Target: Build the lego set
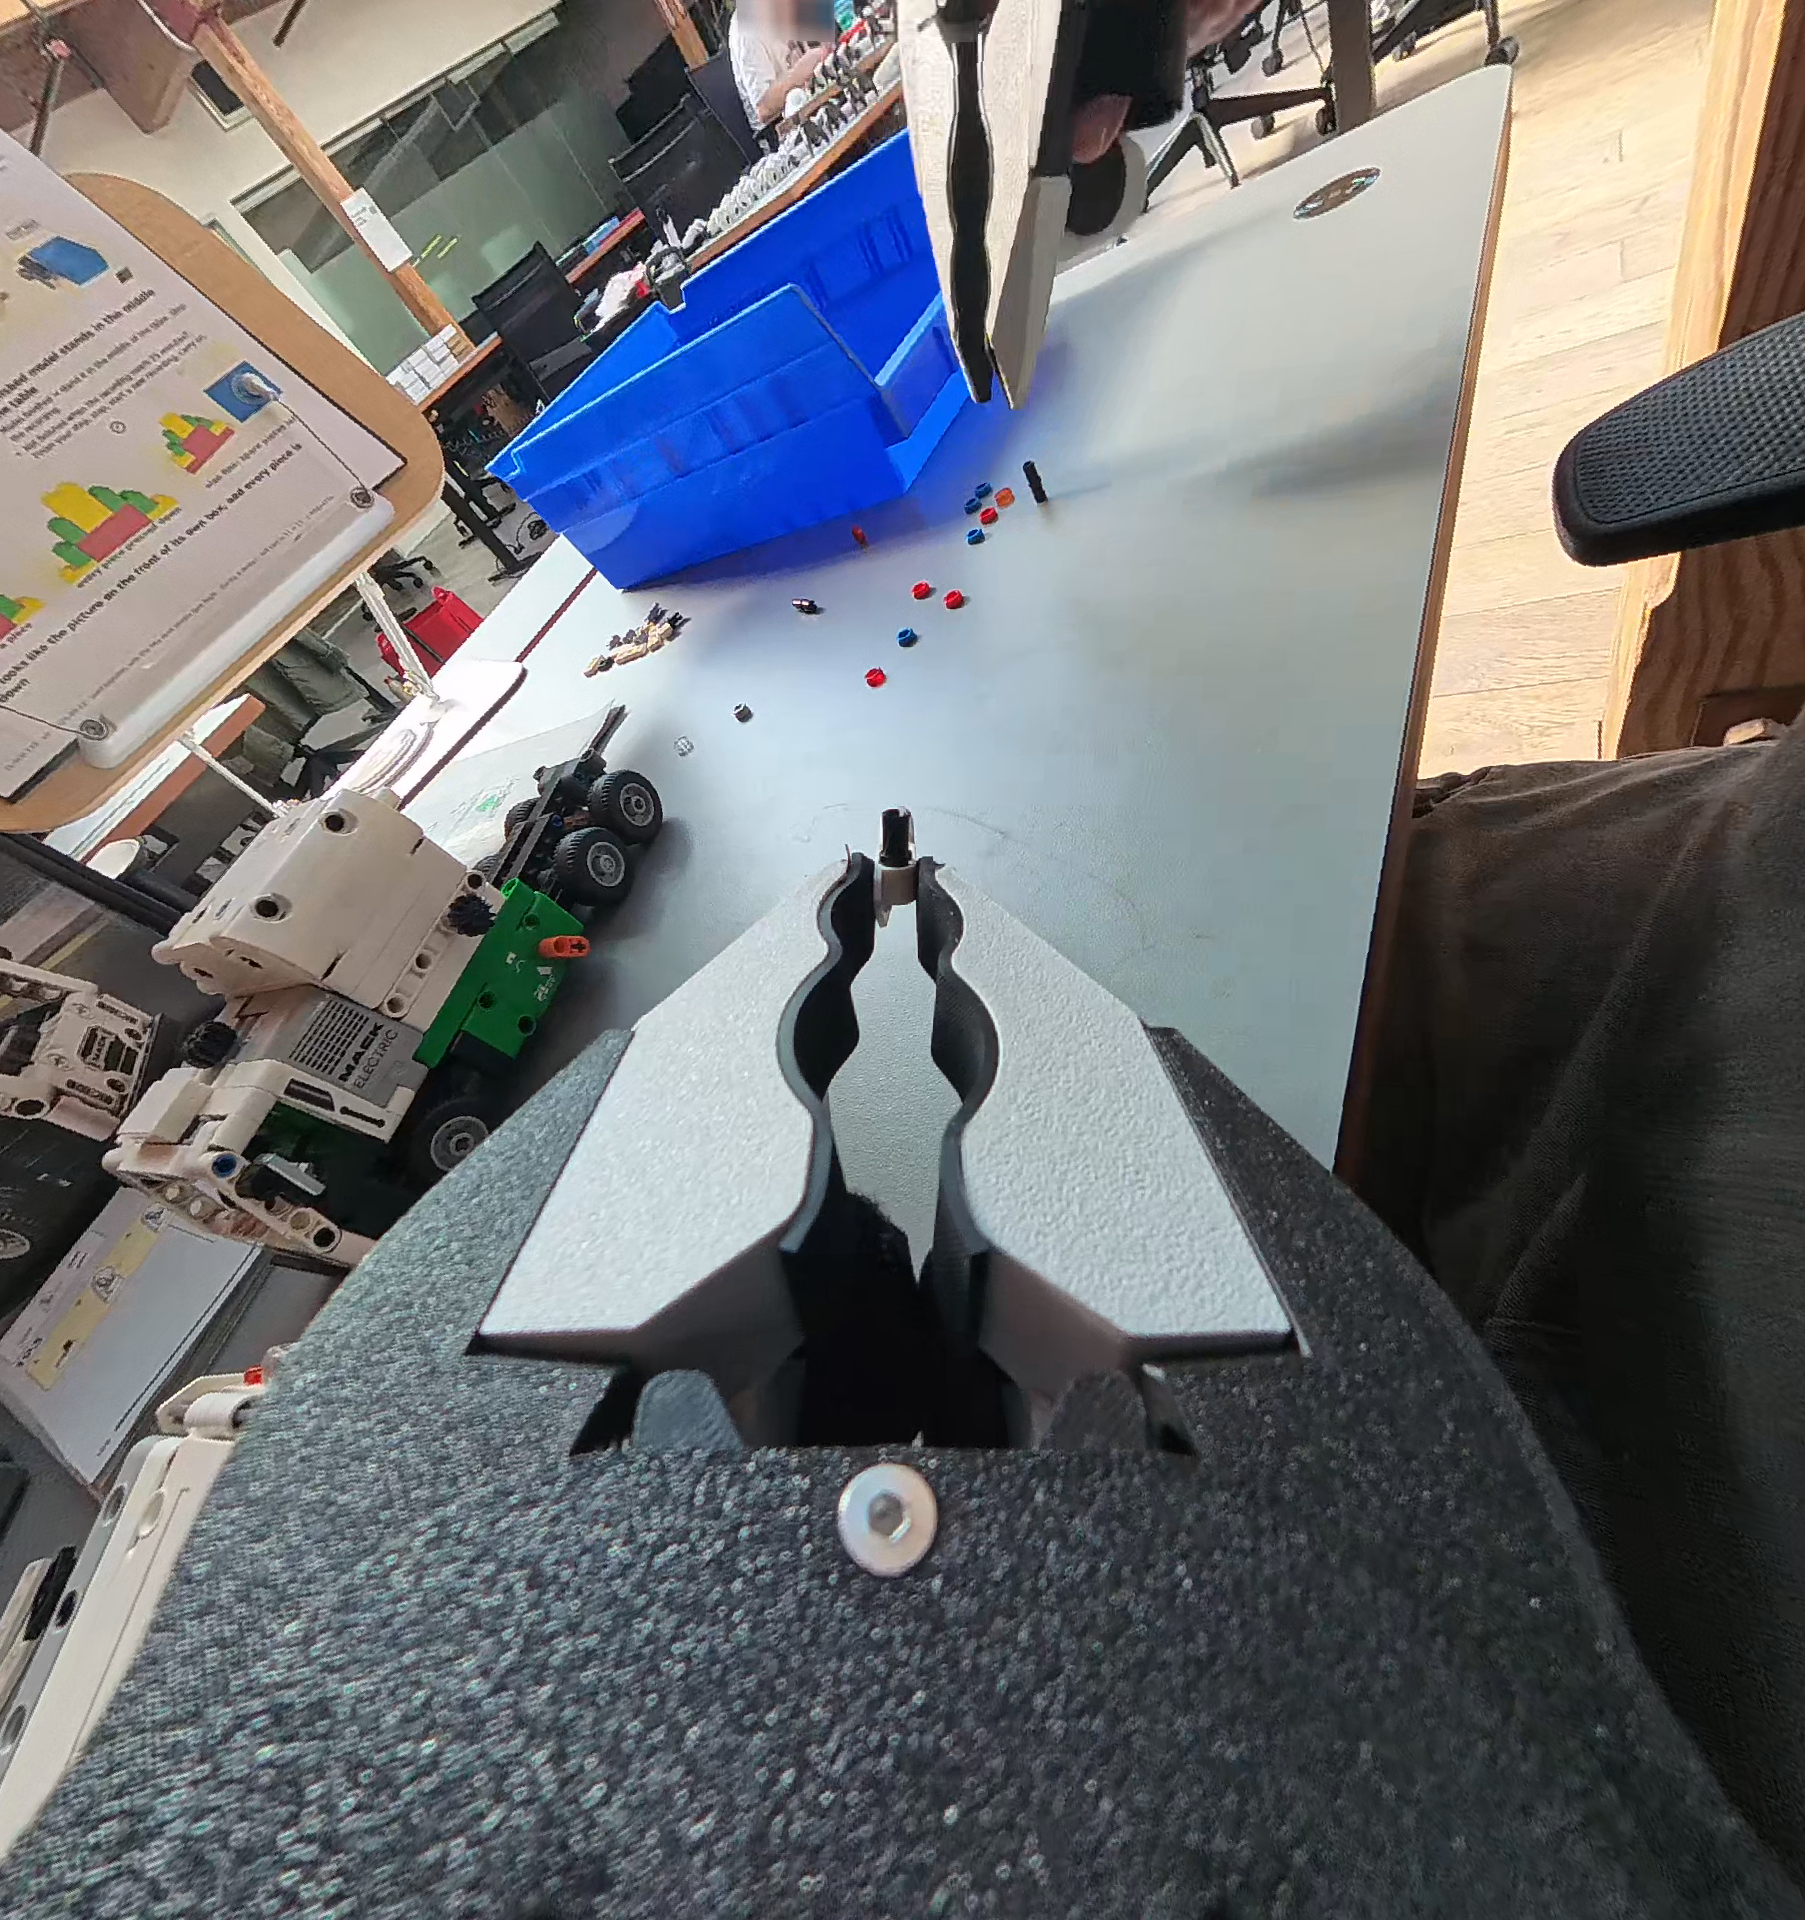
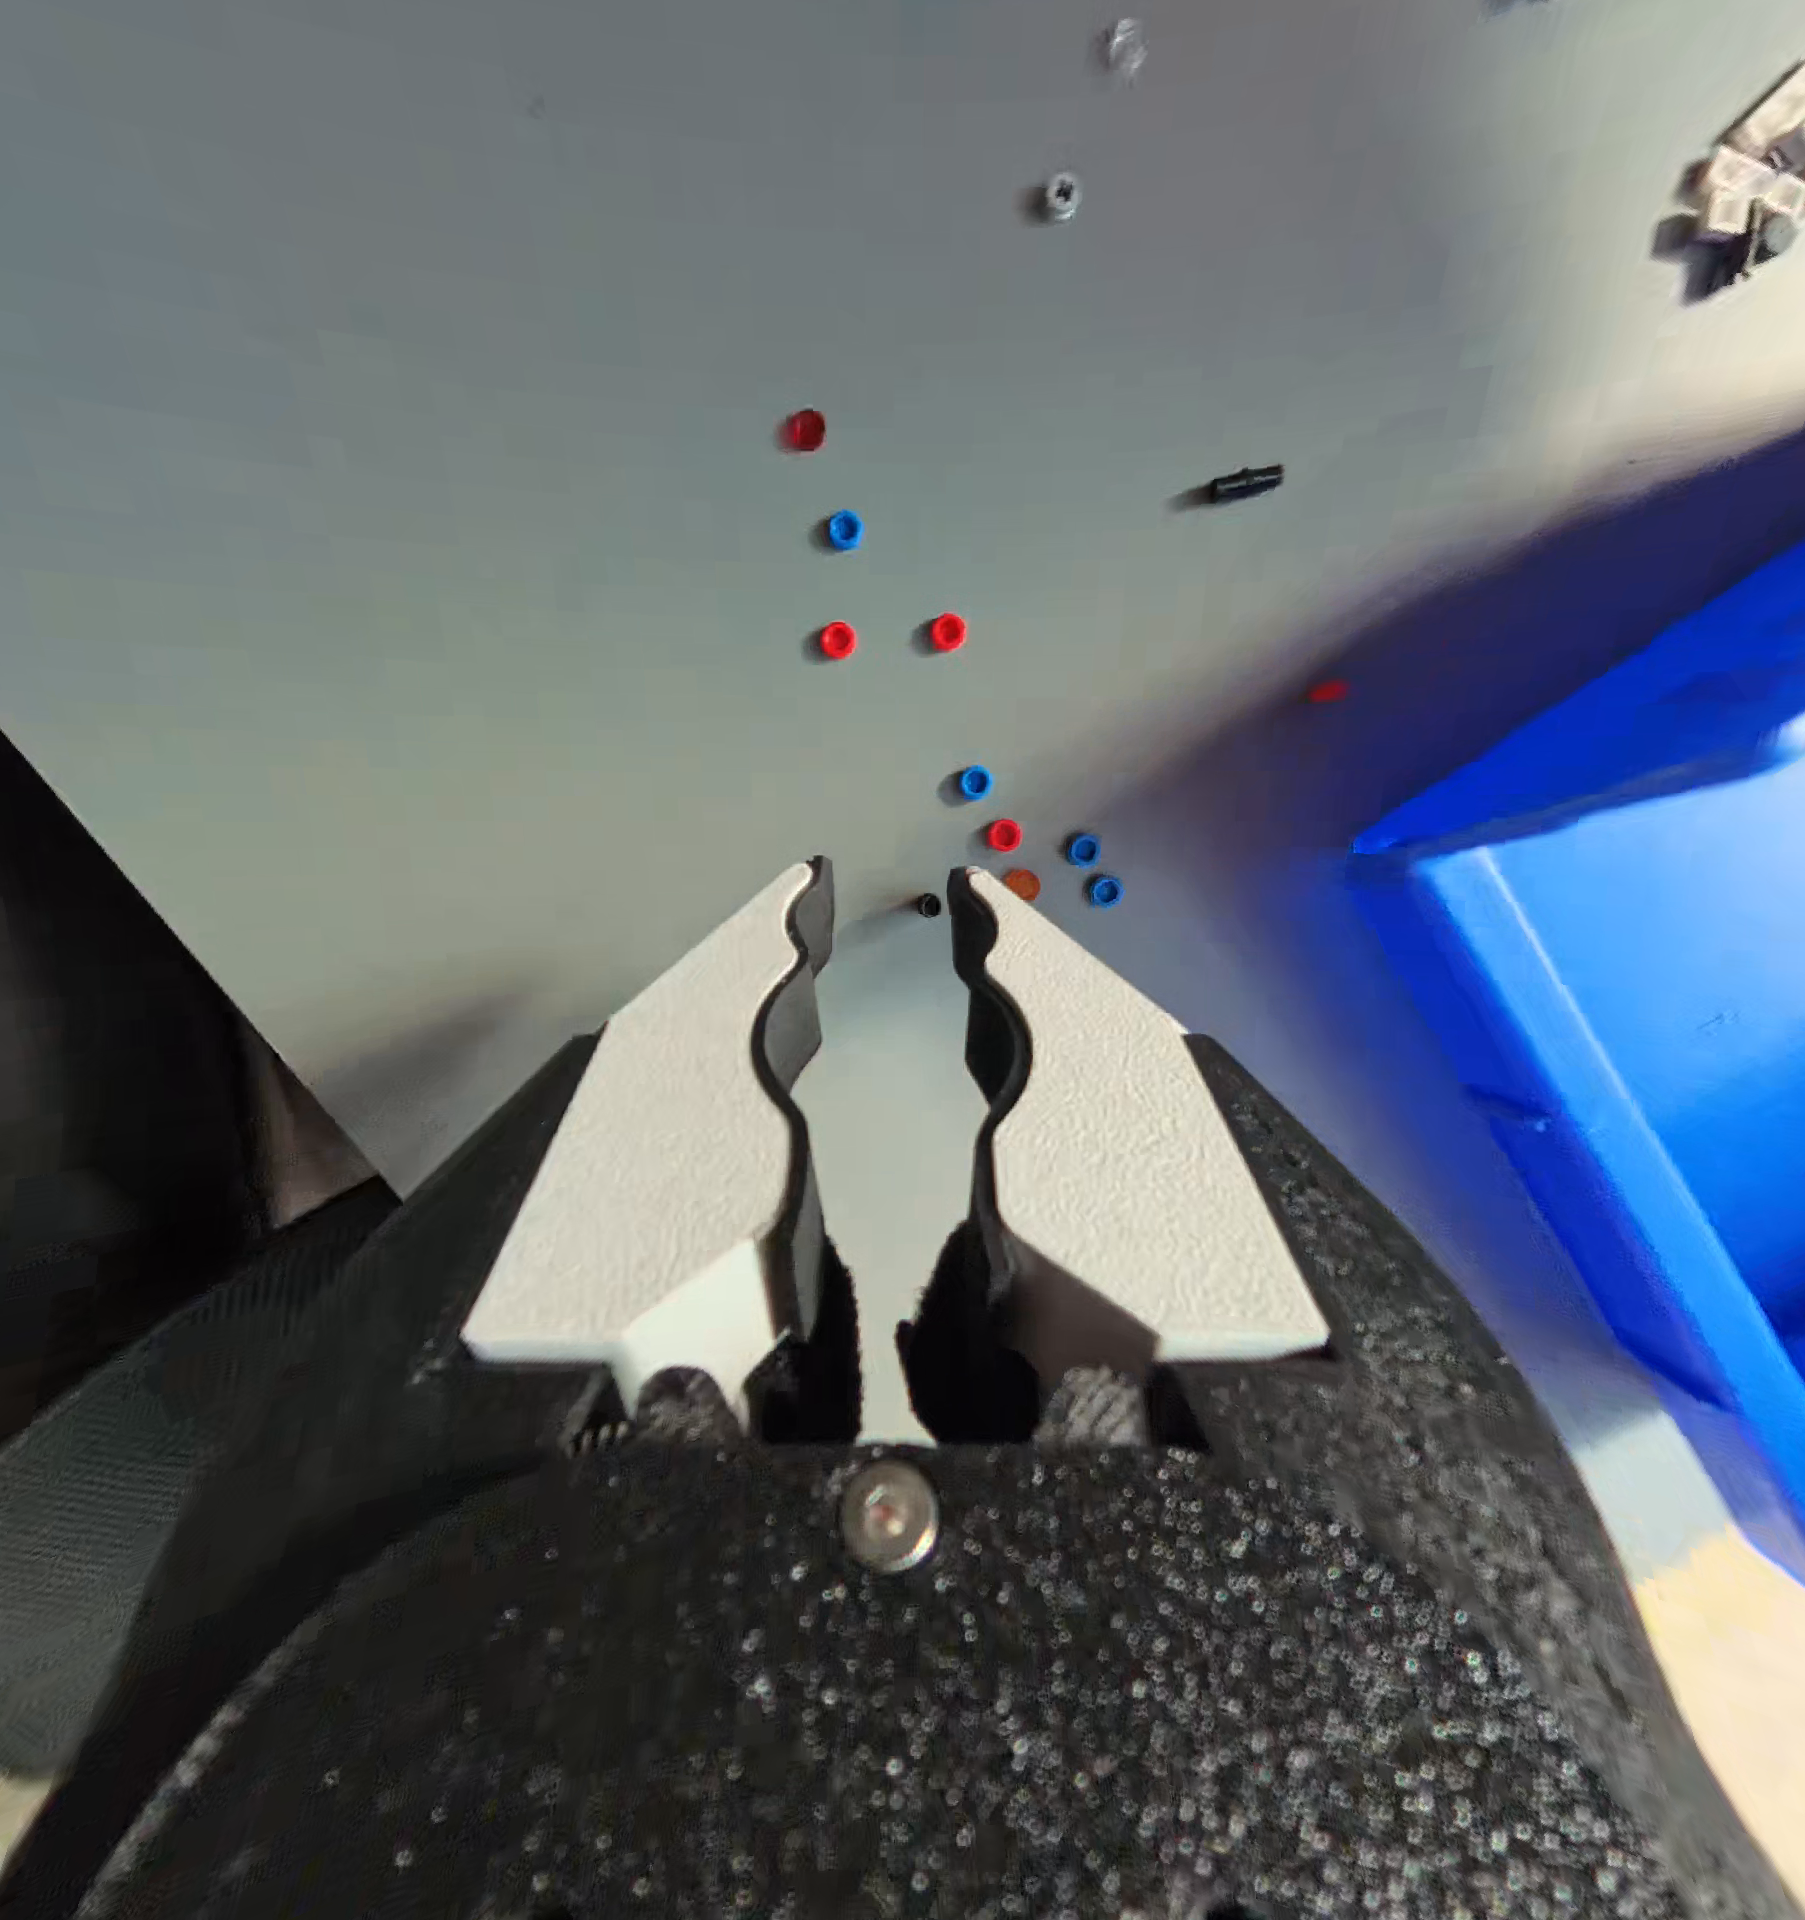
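My left gripper (image 1: 893,871) is shut on a small white piece with a black pin (image 1: 895,844) sticking out of its tip, held above the grey table (image 1: 1137,727). My right gripper (image 2: 893,883) is open, pointing down at the table; a small black pin (image 2: 928,906) stands between its fingertips. In the left wrist view the right gripper (image 1: 997,390) hangs above that black pin (image 1: 1035,481). Small red (image 2: 837,639), blue (image 2: 845,529) and orange (image 2: 1022,884) round pieces lie scattered just beyond it. A white and green truck model (image 1: 358,997) lies at the left.
A blue bin (image 1: 763,416) stands at the far side of the table, and close to the right gripper's right side (image 2: 1656,987). A wheeled chassis (image 1: 597,821), a heap of tan and black pieces (image 1: 638,644), an instruction sheet on a board (image 1: 119,457) and a chair armrest (image 1: 1708,457) are around. There is about 25 centimeters between the tips of the two grippers.
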`<state>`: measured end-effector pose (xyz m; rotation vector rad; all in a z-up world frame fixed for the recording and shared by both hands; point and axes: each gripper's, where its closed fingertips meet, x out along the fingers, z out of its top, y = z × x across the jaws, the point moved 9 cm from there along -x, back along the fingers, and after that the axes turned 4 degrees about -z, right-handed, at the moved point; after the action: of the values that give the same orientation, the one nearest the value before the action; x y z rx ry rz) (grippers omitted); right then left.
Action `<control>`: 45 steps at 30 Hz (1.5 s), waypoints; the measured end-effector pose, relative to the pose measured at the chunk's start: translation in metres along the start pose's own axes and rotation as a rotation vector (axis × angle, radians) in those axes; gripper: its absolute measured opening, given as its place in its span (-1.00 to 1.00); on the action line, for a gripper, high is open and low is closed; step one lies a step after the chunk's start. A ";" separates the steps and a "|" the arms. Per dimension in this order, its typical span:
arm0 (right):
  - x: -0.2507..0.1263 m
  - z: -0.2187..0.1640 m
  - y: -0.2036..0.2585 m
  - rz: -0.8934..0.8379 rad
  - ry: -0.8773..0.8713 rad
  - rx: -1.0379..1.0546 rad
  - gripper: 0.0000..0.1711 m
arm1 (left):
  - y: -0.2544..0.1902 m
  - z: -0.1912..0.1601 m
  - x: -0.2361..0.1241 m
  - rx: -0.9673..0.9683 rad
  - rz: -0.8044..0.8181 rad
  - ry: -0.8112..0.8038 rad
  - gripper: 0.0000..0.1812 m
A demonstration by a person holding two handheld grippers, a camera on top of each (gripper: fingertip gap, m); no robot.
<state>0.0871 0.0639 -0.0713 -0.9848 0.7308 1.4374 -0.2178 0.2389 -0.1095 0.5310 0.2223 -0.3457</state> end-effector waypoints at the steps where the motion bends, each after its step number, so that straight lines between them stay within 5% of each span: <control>1: 0.002 -0.008 -0.003 0.016 -0.030 0.053 -0.74 | 0.000 0.000 0.000 -0.001 0.000 0.001 -0.93; 27: 0.025 -0.009 -0.001 0.010 0.016 -0.043 -0.95 | -0.002 -0.001 0.004 0.017 0.004 0.036 -0.93; 35: 0.008 0.100 0.130 0.287 -0.502 -0.183 -0.95 | 0.018 -0.001 -0.006 -0.169 0.004 -0.061 -0.94; 45: 0.028 0.126 0.169 0.257 -0.531 -0.214 -0.95 | 0.022 0.000 -0.011 -0.221 -0.037 -0.115 -0.93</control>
<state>-0.0983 0.1683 -0.0577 -0.6309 0.3208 1.9293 -0.2194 0.2594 -0.0964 0.2882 0.1572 -0.3807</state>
